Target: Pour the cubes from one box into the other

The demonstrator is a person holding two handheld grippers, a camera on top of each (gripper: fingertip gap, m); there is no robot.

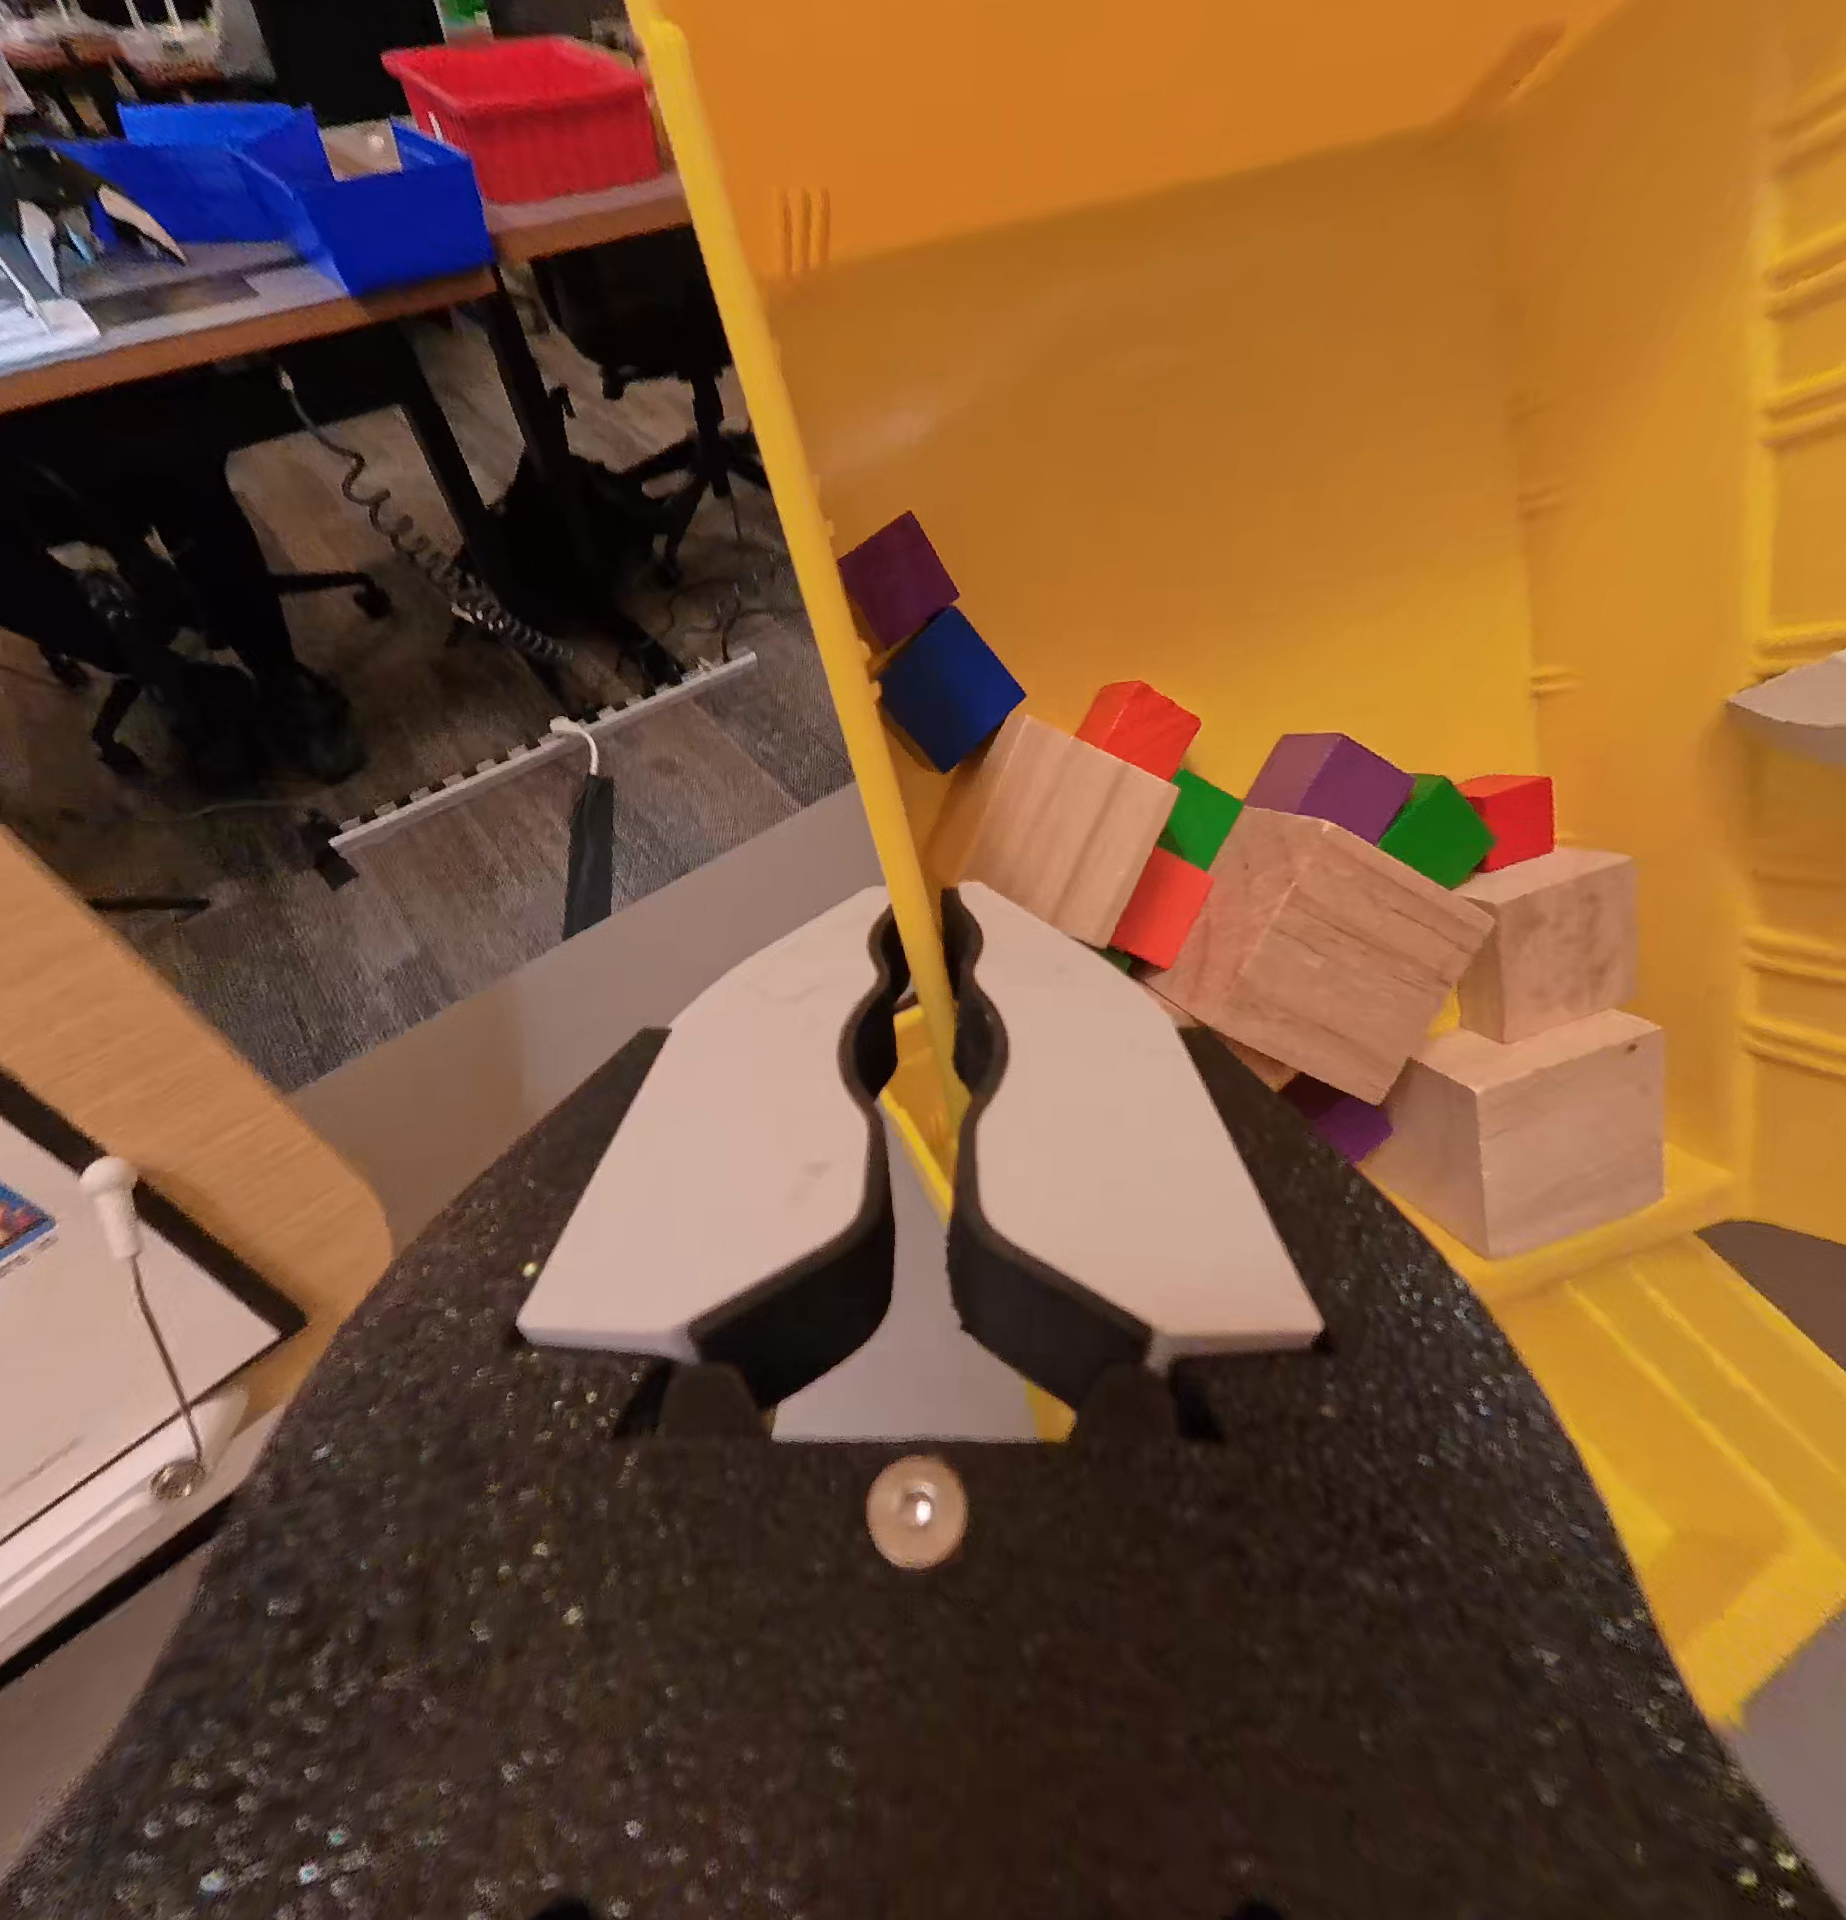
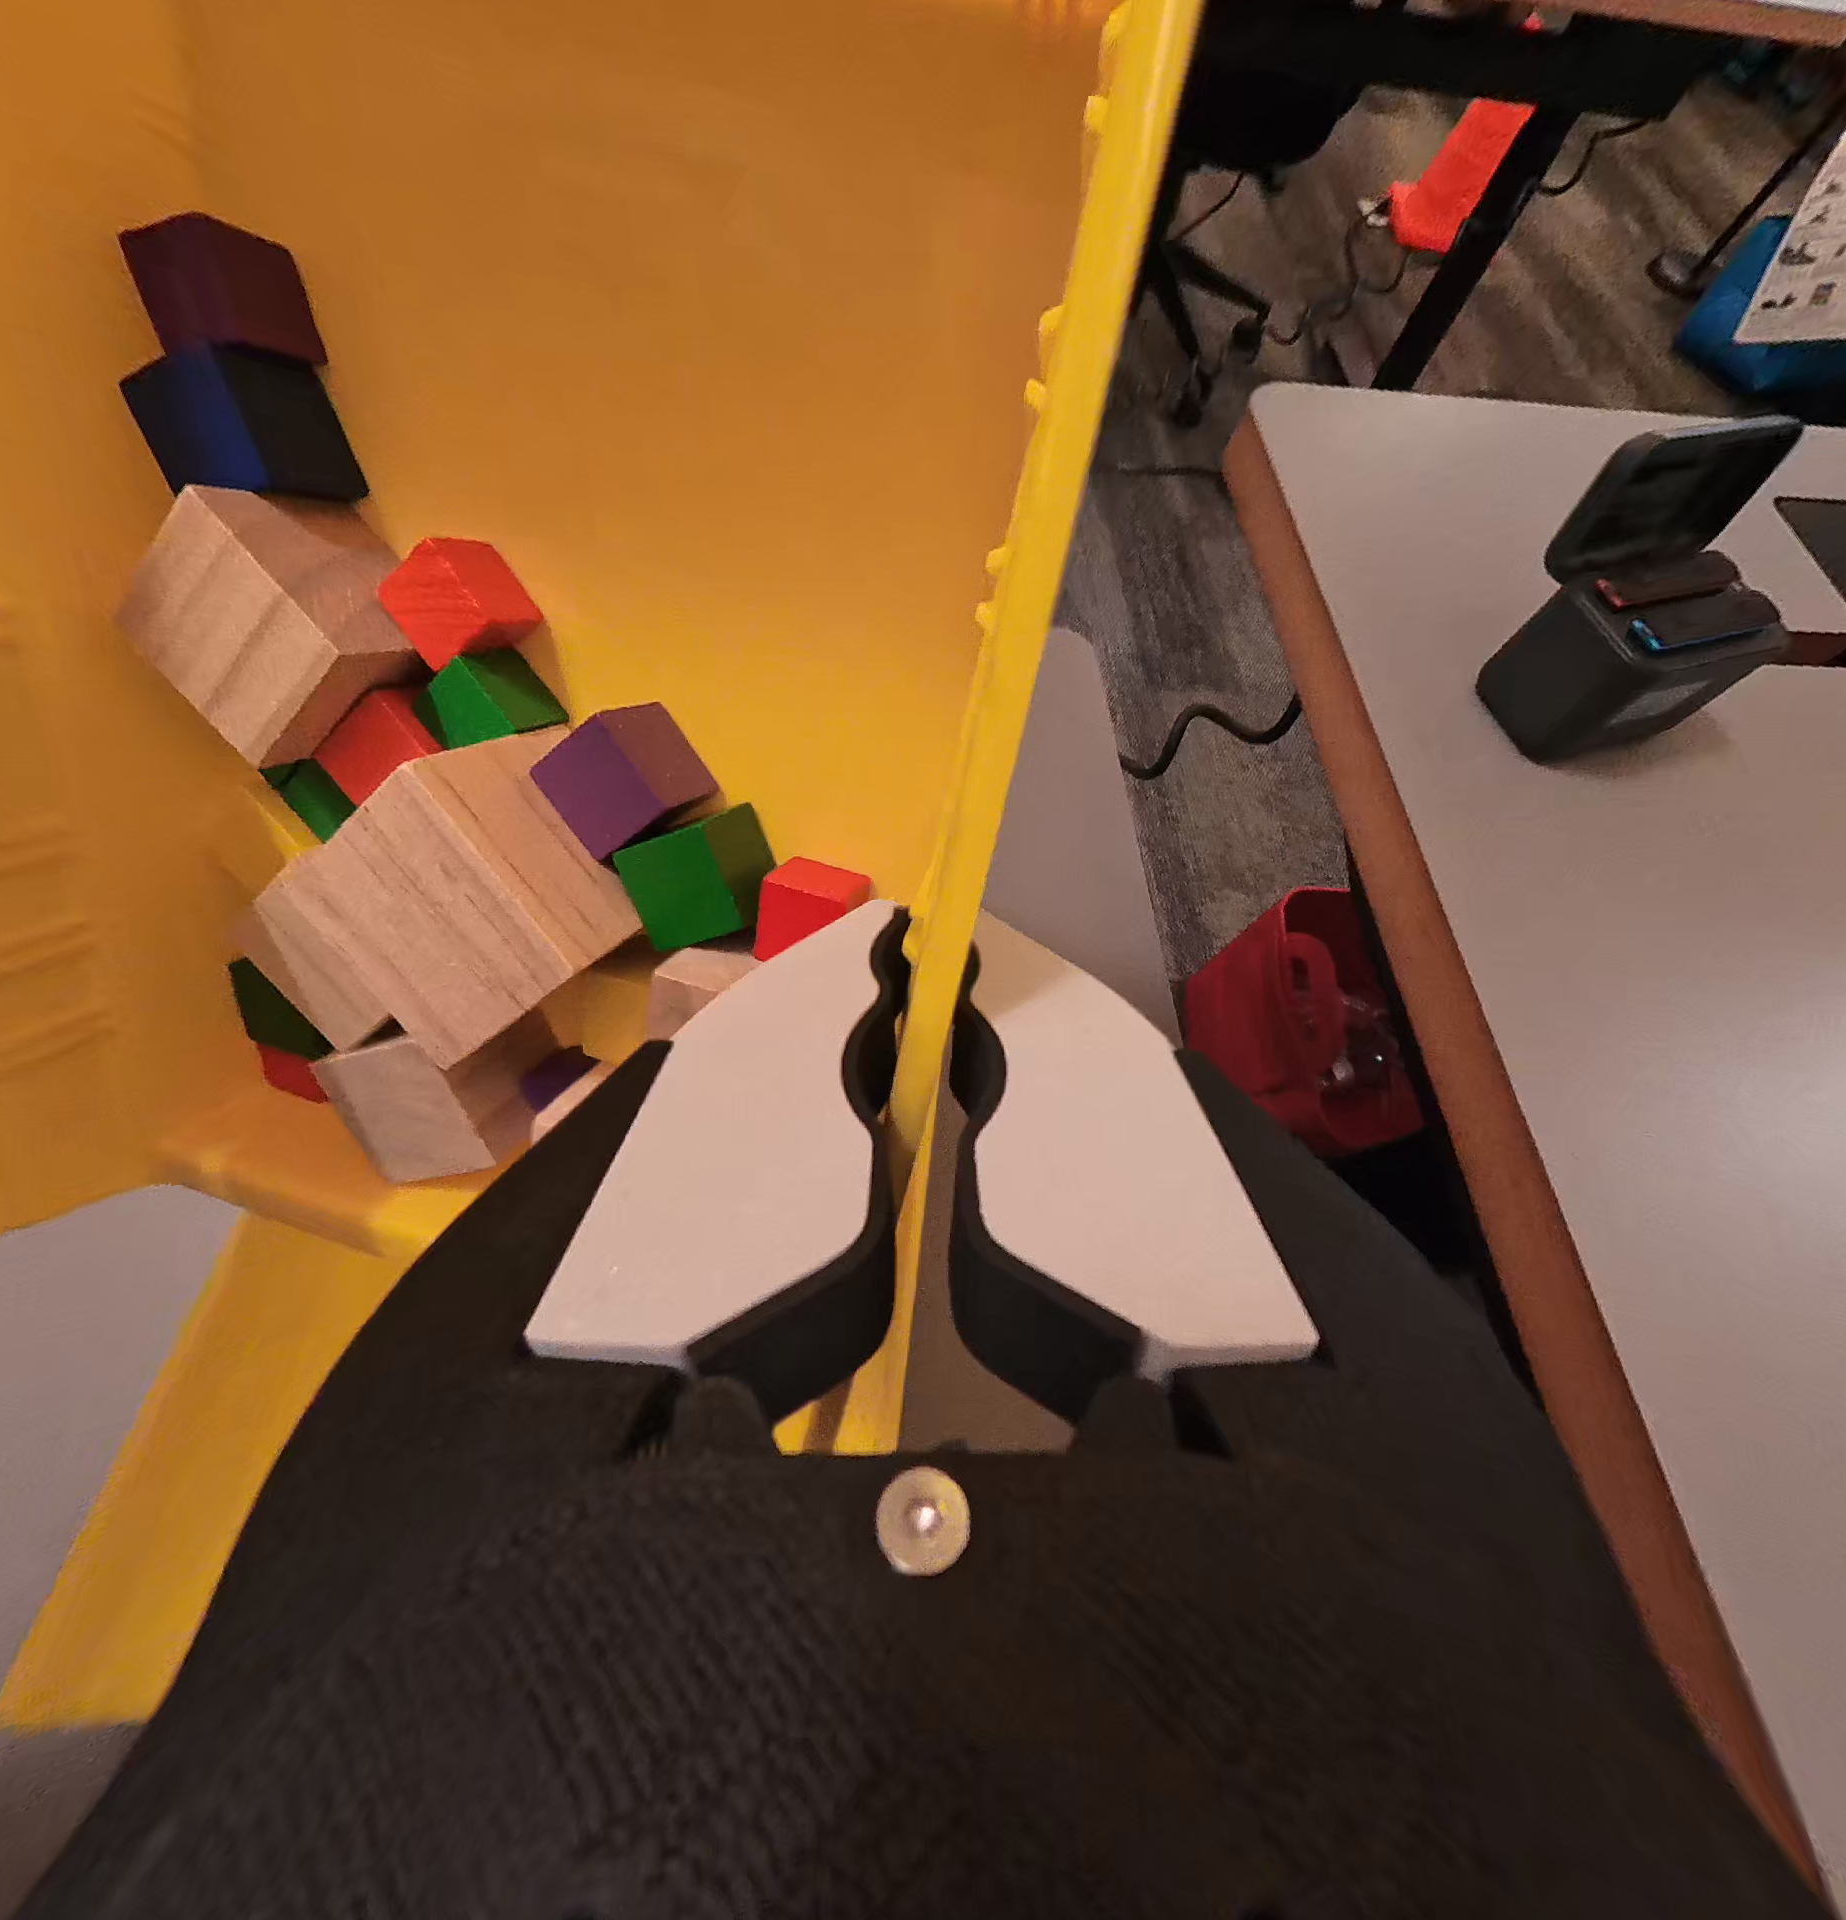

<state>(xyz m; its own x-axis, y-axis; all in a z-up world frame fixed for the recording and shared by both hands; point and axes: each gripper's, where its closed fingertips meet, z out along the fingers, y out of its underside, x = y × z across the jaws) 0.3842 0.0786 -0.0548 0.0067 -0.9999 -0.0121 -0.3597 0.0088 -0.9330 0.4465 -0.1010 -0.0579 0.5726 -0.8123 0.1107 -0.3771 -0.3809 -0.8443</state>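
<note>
A yellow box [image 1: 1158, 468] is tilted up steeply. Several cubes [image 1: 1303, 935], plain wood ones and small red, green, purple and blue ones, are piled against its lower wall. My left gripper [image 1: 924, 925] is shut on the box's left wall edge. My right gripper [image 2: 929, 930] is shut on the opposite wall edge of the same yellow box [image 2: 638, 364], with the cubes [image 2: 451, 862] heaped to its left. A grey tip [image 1: 1823, 696] at the right edge of the left wrist view may be my right gripper. The second box is hidden.
A grey table top [image 2: 1677, 935] with a dark device [image 2: 1646, 613] lies to the right. A red object [image 2: 1303, 1029] sits on the floor beside it. Blue bins [image 1: 306, 197] and a red bin [image 1: 524, 114] stand on a far desk. Chairs and cables lie below it.
</note>
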